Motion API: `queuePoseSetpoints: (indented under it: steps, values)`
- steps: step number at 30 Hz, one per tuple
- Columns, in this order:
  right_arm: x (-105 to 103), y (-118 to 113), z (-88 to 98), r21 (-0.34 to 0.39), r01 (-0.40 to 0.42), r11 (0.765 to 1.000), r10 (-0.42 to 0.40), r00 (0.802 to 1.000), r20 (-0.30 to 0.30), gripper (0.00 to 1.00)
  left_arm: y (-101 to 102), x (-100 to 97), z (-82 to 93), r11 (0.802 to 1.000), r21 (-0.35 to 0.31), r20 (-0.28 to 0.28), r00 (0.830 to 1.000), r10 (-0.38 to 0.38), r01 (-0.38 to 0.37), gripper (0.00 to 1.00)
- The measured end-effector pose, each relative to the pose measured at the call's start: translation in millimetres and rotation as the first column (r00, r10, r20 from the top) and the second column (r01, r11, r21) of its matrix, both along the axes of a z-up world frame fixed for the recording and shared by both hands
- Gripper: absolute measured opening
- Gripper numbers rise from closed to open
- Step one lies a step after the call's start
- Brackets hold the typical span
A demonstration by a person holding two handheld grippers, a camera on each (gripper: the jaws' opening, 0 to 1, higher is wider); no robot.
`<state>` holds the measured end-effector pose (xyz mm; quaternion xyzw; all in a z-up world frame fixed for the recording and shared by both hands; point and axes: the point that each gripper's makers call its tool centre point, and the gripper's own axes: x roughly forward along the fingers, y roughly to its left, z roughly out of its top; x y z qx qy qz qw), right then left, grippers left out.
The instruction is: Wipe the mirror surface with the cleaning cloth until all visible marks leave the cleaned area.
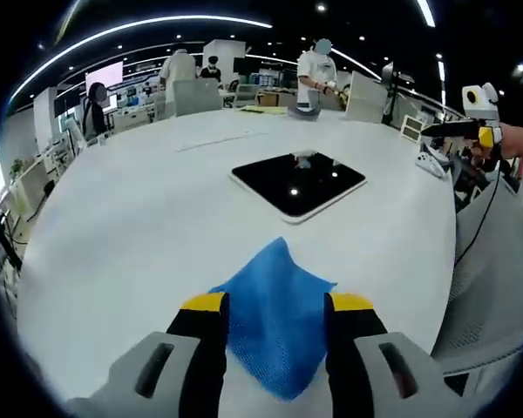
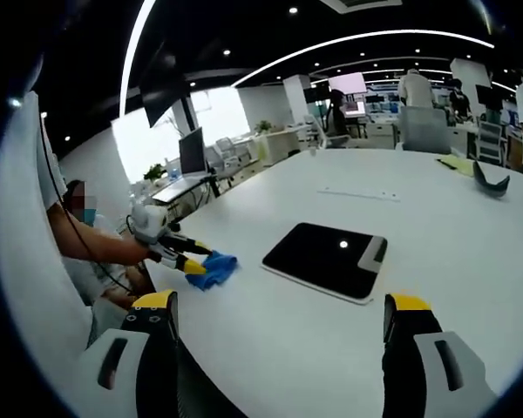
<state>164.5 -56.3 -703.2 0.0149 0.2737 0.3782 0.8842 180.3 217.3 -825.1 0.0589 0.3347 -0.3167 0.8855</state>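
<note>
Left gripper (image 1: 277, 303): nearest the lens in the left gripper view, its two yellow-tipped jaws rise from the bottom edge and stand apart, one on each side of the cloth; whether they press it cannot be told. In the right gripper view it reaches in from the left, held by a person's hand, with its tips at the cloth.
Cleaning cloth (image 1: 277, 324): blue, rumpled, lying on the table near its edge, one corner pointing toward the mirror; it shows also in the right gripper view (image 2: 213, 269).
Right gripper (image 2: 279, 306): jaws spread wide with nothing between them, held above the table edge, well apart from the cloth.
Mirror (image 1: 298, 183): a dark, flat, rounded rectangle with a pale border, lying flat near the middle of the table, beyond the cloth and apart from it; it reflects bright ceiling spots.
Table (image 1: 131, 226): large, white, with a curved edge; its top is smooth and mostly bare.
Room: an open office with dark ceiling, long curved light strips (image 2: 366, 39), desks with monitors, bright windows (image 2: 157, 135).
People: several stand or sit beyond the table's far side.
Chair (image 1: 492, 261): grey mesh, beside the table's edge.
</note>
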Motion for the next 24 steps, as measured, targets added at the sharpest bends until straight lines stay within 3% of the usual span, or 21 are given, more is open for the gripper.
queuePoseSetpoints:
  steps: [7,10,24]
  values:
    - [0.1,0.2,-2.5,-0.005,0.004,1.0,-0.004,1.0,-0.011,0.98,3.0,2.9,-15.6,0.999,0.036,-0.003,1.0,-0.006,0.006,0.4]
    - [-1.2,0.9,-4.1,-0.011,0.002,1.0,-0.002,1.0,-0.016,0.98,6.5,5.4,-16.2,0.996,0.082,0.043,0.998,-0.045,0.042,0.35]
    - [0.9,3.7,-7.1,-0.008,0.001,1.0,-0.001,1.0,-0.023,0.97,4.7,3.8,-15.3,0.993,0.094,0.062,0.995,-0.074,0.068,0.38]
